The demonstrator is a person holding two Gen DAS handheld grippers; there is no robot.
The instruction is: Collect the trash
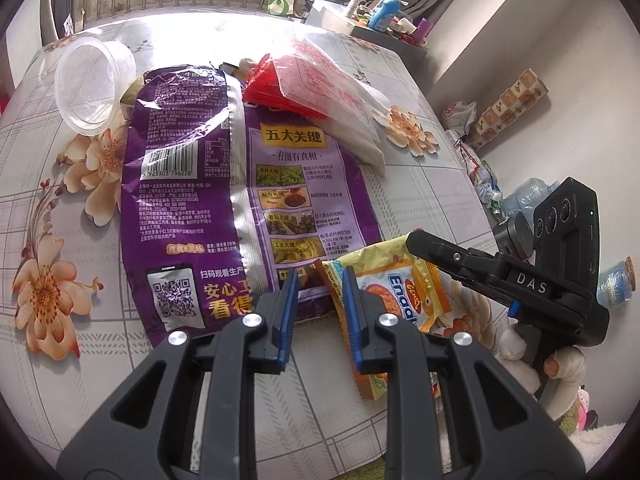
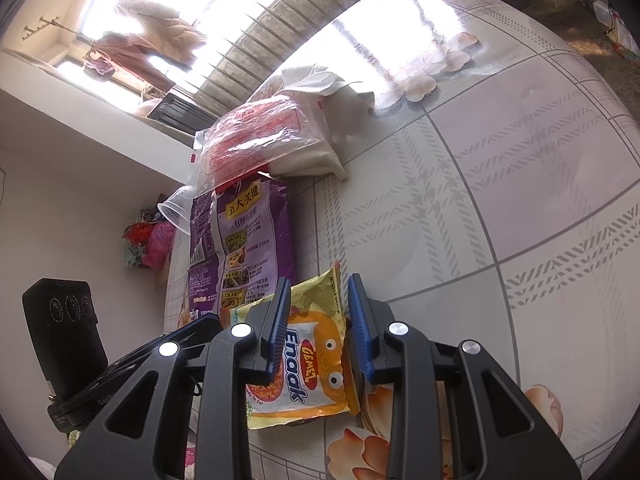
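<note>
A big purple food bag (image 1: 224,208) lies flat on the floral table (image 1: 424,184). A yellow Enaak noodle wrapper (image 1: 404,296) lies at its near right corner. My left gripper (image 1: 320,280) is open over the seam between bag and wrapper, holding nothing. My right gripper (image 2: 318,292) is open, its blue pads either side of the same yellow wrapper (image 2: 308,364), above it. The purple bag (image 2: 240,248) lies beyond. A clear plastic cup (image 1: 92,84) lies on its side at the far left. A red-printed clear bag (image 1: 316,80) sits on white tissue (image 1: 368,136).
The right gripper's black body (image 1: 552,280) is at the table's right edge in the left wrist view. Bottles and bags (image 1: 496,184) lie on the floor by the wall. A cluttered stand (image 1: 384,16) is beyond the far table edge. A railing and window are behind.
</note>
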